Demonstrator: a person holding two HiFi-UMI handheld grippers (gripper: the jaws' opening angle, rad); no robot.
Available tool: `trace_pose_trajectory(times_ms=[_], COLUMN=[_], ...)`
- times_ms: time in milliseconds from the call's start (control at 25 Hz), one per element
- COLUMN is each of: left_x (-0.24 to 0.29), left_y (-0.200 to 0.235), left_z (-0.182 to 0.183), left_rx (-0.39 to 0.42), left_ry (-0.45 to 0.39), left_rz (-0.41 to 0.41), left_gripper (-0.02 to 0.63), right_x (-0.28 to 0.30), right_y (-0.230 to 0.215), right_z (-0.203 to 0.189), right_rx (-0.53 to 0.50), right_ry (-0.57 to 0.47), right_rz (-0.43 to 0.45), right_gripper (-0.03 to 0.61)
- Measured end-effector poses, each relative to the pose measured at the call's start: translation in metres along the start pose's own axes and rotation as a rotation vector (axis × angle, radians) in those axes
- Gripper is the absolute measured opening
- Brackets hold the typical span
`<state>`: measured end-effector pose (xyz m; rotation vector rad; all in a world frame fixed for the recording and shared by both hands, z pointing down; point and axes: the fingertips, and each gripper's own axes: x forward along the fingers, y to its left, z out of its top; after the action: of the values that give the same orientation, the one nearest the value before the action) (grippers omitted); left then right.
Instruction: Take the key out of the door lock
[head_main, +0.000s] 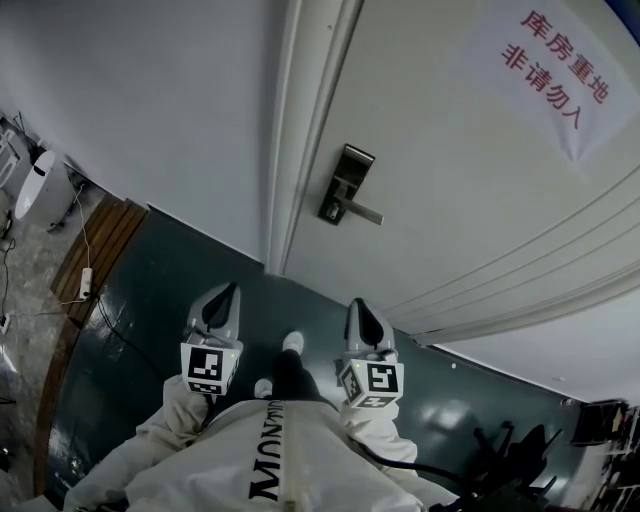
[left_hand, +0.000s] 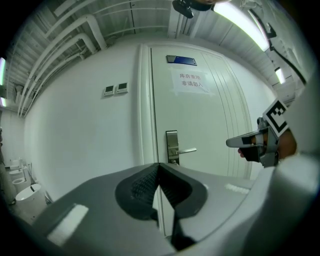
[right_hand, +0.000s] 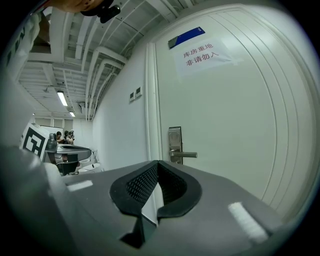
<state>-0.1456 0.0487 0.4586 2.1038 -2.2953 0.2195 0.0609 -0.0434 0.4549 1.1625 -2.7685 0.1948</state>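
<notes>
The grey hand-held left gripper (left_hand: 159, 167) and its twin, the right gripper (right_hand: 158, 164), are both clenched on nothing, each with its 2 jaws pressed together at the tip. Both point at the white panelled door (head_main: 470, 180) from well apart. The silver metal lock plate with a lever handle (head_main: 345, 185) sits near the door's left edge, ahead of the 2 grippers. Any key in it is too small to make out.
</notes>
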Motion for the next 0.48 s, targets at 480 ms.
trace_pose_trajectory(times_ms=[480], left_x=[0.085], left_y=[0.021], left_z=[0.006], left_rx=[0.016], left_ry=[0.025], left_rz=[-0.012], left_gripper=[0.0], right_x=[0.081], right_y=[-0.033], right_z=[0.017], right_rx=[0.014], right_ry=[-0.013], right_rz=[0.004], right_gripper=[0.0])
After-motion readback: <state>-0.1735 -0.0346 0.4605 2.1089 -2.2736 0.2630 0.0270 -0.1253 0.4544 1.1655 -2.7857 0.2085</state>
